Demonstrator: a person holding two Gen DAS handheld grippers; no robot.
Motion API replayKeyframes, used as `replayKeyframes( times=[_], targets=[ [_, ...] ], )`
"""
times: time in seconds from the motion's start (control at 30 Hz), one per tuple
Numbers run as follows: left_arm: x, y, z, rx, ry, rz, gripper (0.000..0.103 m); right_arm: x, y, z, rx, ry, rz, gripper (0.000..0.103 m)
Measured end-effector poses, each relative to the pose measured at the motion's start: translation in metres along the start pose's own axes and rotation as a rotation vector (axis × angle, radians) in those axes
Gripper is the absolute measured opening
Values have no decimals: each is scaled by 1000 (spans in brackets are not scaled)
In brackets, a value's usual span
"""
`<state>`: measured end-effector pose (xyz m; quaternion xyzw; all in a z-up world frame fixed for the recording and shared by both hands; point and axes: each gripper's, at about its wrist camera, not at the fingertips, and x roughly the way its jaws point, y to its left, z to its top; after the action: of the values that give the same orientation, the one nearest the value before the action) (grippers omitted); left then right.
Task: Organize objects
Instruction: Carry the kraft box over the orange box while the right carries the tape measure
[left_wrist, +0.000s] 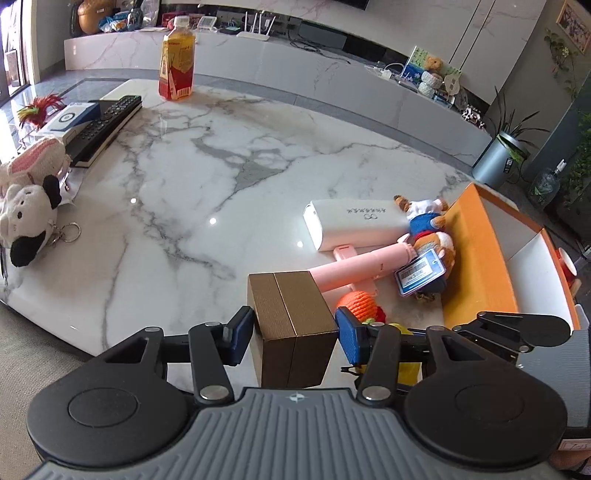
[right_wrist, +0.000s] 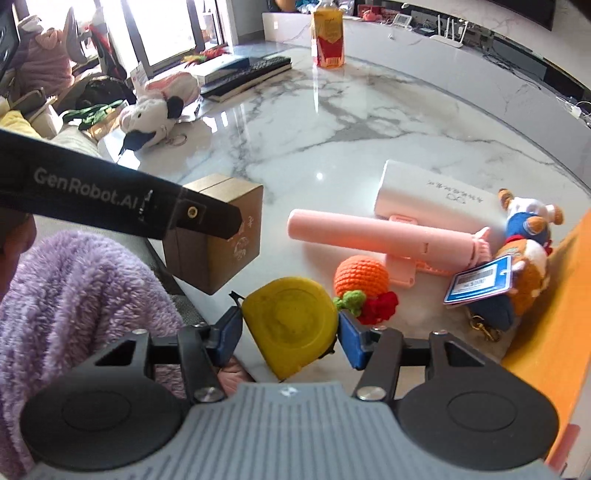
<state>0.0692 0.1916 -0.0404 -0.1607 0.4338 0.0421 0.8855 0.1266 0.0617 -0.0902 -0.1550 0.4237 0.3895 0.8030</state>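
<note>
1. Left hand-held gripper (left_wrist: 293, 338) is clamped on a brown box (left_wrist: 293, 325), held above the marble table (left_wrist: 221, 177).
2. Right hand-held gripper (right_wrist: 290, 332) is clamped on a yellow tape measure (right_wrist: 290, 325), beside an orange box (right_wrist: 554, 295).

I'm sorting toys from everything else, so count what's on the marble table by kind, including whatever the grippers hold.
Plush toys: 4, cow, pink-eared plush, two bear keychains
Crochet orange: 1
Boxes: 3, brown, white, blue-and-white
Remote controls: 2
Drink bottle: 1
Pink handheld fan: 1
Yellow tape measure: 1
Total: 13
</note>
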Motion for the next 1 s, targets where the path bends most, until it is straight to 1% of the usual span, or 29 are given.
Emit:
replayKeyframes(
  times=[0.13,0.23,0.33,0.47,0.57,0.67,0.83,0.9,1.0],
  targets=[
    [-22,-21,6,27,-51,-40,56,-50,-9,-1,21,-84,-35,58],
    [-34,-44,9,55,-82,-85,56,-81,-22,-6,47,-127,-75,58],
    [-41,-70,11,87,-94,-153,56,-110,-41,-16,92,-154,-108,58],
    [-42,-108,13,129,-90,-269,56,-142,-66,-37,133,-166,-170,58],
    [-34,-140,12,168,-71,-353,56,-161,-90,-53,163,-152,-205,58],
    [-20,-173,8,205,-38,-406,56,-181,-112,-73,188,-131,-255,58],
    [14,-222,-2,239,52,-487,56,-207,-148,-97,212,-93,-318,58],
    [26,-238,-6,245,81,-503,56,-212,-160,-103,230,-86,-327,58],
    [44,-255,-12,227,128,-536,56,-219,-173,-113,255,-83,-309,58]
  ],
)
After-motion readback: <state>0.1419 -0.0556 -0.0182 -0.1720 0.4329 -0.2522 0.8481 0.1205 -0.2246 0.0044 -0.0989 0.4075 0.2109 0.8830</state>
